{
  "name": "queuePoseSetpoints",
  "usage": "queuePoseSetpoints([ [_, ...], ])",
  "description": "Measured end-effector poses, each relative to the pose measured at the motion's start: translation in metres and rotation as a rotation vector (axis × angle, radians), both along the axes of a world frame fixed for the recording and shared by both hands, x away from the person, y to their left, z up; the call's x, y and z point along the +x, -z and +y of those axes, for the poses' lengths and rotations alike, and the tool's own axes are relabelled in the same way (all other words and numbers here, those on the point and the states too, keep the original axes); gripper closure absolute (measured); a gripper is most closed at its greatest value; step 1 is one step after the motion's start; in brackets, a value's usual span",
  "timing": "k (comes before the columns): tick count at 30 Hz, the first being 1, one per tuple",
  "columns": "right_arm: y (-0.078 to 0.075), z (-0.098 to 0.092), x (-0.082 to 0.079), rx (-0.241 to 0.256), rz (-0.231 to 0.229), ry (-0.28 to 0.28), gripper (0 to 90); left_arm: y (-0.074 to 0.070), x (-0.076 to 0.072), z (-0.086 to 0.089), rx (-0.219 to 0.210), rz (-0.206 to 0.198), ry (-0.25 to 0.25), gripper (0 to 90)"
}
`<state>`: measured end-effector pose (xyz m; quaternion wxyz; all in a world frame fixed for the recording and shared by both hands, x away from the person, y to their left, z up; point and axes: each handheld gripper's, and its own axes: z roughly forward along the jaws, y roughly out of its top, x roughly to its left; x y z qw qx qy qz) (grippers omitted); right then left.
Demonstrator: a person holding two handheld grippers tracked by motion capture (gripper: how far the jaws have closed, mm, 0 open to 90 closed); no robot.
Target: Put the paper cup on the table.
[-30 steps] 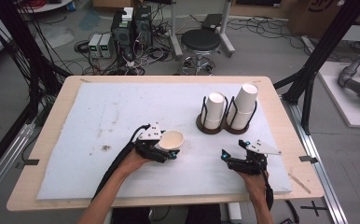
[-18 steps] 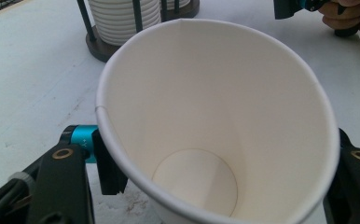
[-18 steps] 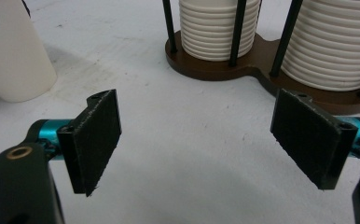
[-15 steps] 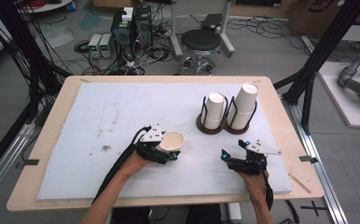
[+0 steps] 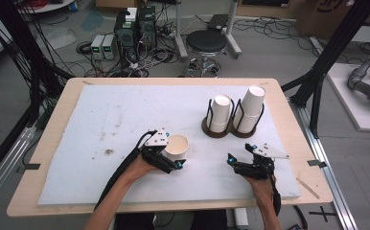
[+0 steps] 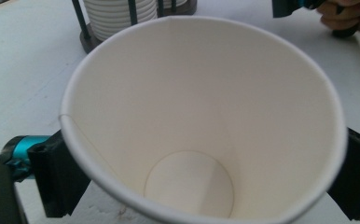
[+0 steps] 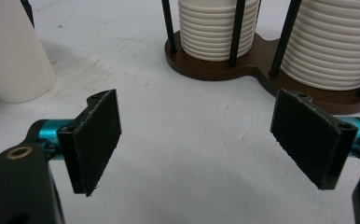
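Your left claw point(image 5: 172, 160) grips one paper cup point(image 5: 177, 147), with one jaw pressed on each side of the cup wall just below the rim. In the left gripper view the cup point(image 6: 201, 126) is upright or nearly so, mouth open to the camera, and empty; its base is visible inside. The high view places it on the white mat point(image 5: 101, 124) of the bench point(image 5: 53, 206), in front of and to the left of the cup rack point(image 5: 231, 128). Whether the base rests on the mat or is held just above it cannot be told.

Your right claw point(image 5: 240, 160) holds nothing. In the right gripper view its jaws stand wide apart over bare mat, aimed at the rack point(image 7: 257, 63), which is near but not touched.

The rack carries two stacks of cups point(image 5: 220, 112), one in each ring; the right-hand stack point(image 5: 249, 108) stands taller.

Progress, as a judgement: one cup is out of the rack and separated, so the picking step appears complete for that cup. What remains is to set it down and let go of it, if it is not yet resting. The right claw is positioned to take a further cup from a stack, but that step has not begun. No other loose cup stands on the mat.
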<state>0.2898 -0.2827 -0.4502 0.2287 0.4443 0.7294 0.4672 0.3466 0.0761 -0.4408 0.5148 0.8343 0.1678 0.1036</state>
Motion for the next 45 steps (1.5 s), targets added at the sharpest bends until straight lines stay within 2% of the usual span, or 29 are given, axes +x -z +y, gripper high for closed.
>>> queuePoseSetpoints([
  [2,0.000,0.000,0.000,0.000,0.000,0.000,16.5,-0.001,0.000,0.001,-0.012,0.013,0.004,2.0],
  [3,0.000,0.000,0.000,-0.001,0.000,-0.002,16.5,-0.001,-0.001,0.001,-0.002,-0.001,-0.003,2.0],
  [6,0.000,0.000,0.000,-0.002,0.000,-0.004,16.5,-0.002,-0.002,0.002,0.003,-0.005,-0.011,2.0],
  [7,0.000,0.000,0.000,-0.002,0.000,-0.003,16.5,-0.003,-0.002,0.003,-0.011,0.000,-0.011,2.0],
  [11,0.000,0.000,0.001,-0.002,0.001,-0.002,16.5,-0.007,-0.004,0.009,-0.015,-0.002,-0.019,2.0],
  [20,0.000,0.001,0.000,-0.001,0.006,-0.002,16.5,-0.016,-0.009,0.020,-0.044,-0.003,-0.003,2.0],
  [30,0.000,0.001,0.001,-0.006,0.007,-0.003,16.5,-0.024,-0.015,0.031,-0.048,-0.012,-0.010,2.0],
  [34,0.000,0.001,0.001,-0.010,0.005,-0.005,16.5,-0.029,-0.017,0.038,-0.057,-0.017,-0.019,2.1],
  [36,0.000,0.001,0.001,-0.008,0.009,-0.006,16.5,-0.031,-0.017,0.043,-0.064,0.002,-0.019,2.1],
  [38,0.000,0.001,0.000,-0.007,0.009,-0.003,16.5,-0.033,-0.019,0.047,-0.061,-0.011,-0.026,2.1],
  [45,0.000,0.001,0.001,-0.011,0.003,-0.006,16.5,-0.040,-0.024,0.063,-0.078,-0.013,-0.054,2.0],
])
